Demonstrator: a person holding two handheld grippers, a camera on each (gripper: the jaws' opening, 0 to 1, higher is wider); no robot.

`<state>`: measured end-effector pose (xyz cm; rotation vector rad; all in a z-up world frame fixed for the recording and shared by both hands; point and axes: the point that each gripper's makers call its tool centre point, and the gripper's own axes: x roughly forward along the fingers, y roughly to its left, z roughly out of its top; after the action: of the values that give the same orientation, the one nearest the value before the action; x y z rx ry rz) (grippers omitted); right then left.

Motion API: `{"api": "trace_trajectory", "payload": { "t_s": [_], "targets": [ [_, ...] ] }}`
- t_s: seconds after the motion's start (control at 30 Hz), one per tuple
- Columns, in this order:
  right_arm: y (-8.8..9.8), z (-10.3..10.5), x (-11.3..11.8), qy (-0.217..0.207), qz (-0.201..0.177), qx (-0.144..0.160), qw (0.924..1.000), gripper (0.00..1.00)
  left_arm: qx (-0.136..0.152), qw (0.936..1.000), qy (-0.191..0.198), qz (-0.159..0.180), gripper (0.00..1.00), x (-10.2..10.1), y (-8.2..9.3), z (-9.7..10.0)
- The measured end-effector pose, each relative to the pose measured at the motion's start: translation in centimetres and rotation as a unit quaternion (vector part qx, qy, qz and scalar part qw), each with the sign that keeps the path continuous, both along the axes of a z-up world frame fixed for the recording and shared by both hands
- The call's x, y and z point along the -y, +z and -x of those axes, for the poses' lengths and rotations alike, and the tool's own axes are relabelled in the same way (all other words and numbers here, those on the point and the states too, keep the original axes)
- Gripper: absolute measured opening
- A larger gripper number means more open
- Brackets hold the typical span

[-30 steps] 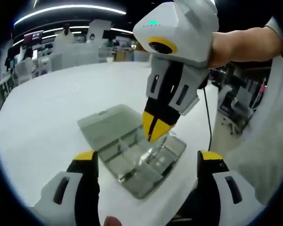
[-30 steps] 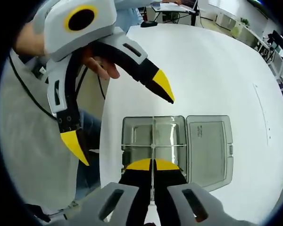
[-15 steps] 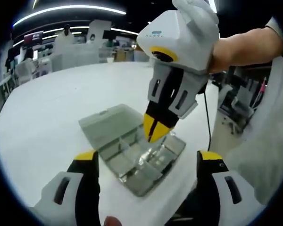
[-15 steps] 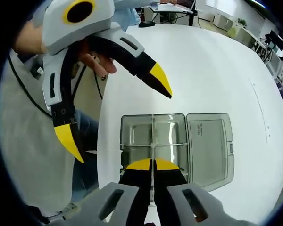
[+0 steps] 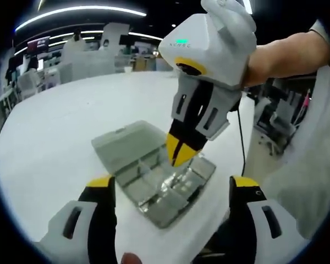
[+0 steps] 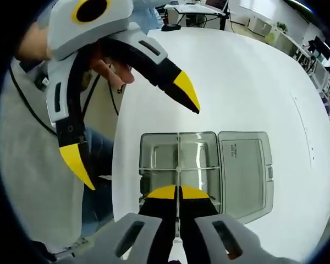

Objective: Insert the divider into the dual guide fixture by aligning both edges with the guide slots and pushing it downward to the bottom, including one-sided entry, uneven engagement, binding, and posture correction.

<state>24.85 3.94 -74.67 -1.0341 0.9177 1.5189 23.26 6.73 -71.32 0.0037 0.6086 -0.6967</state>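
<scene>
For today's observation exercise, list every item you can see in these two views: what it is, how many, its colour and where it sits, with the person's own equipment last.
Compartment box: one, clear grey plastic, on the white table, beneath the right gripper's jaws; crossed partitions inside.
Lid: one, clear grey, hinged open flat beside the box.
Divider: one, clear, thin, running up the middle of the box from the shut jaws.
Table: one, white, round-edged.
Background desks and shelving: several, blurred, beyond the table.
Cable: one, black, hanging below the right gripper.
Left gripper: white and black, yellow tips, jaws spread wide, beside the box.
Right gripper: same colours, jaws shut on the divider.
Person's hand: one, holding the right gripper.
</scene>
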Motion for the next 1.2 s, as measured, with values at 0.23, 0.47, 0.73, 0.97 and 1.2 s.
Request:
{"api": "trace_trajectory", "payload": {
  "t_s": [0.23, 0.47, 0.73, 0.97, 1.2],
  "targets": [
    [0.1, 0.0, 0.0, 0.005, 0.000, 0.000, 1.0000, 0.00, -0.001, 1.0000, 0.002, 0.001, 0.83, 0.1, 0.1, 0.1],
    [-0.4, -0.2, -0.1, 0.012, 0.004, 0.009, 0.9999, 0.00, -0.001, 1.0000, 0.004, 0.002, 0.82, 0.1, 0.1, 0.2],
    [-0.7, -0.2, -0.1, 0.013, 0.006, 0.009, 0.9998, 0.00, -0.004, 1.0000, 0.007, 0.000, 0.82, -0.1, -0.2, 0.3],
    [-1.2, -0.2, -0.2, 0.015, 0.009, 0.010, 0.9998, 0.00, -0.005, 1.0000, 0.008, 0.001, 0.82, -0.1, -0.2, 0.3],
    [-1.5, -0.1, -0.2, 0.014, 0.011, 0.008, 0.9998, 0.00, -0.007, 1.0000, 0.007, 0.000, 0.82, -0.1, -0.3, 0.4]
  ]
}}
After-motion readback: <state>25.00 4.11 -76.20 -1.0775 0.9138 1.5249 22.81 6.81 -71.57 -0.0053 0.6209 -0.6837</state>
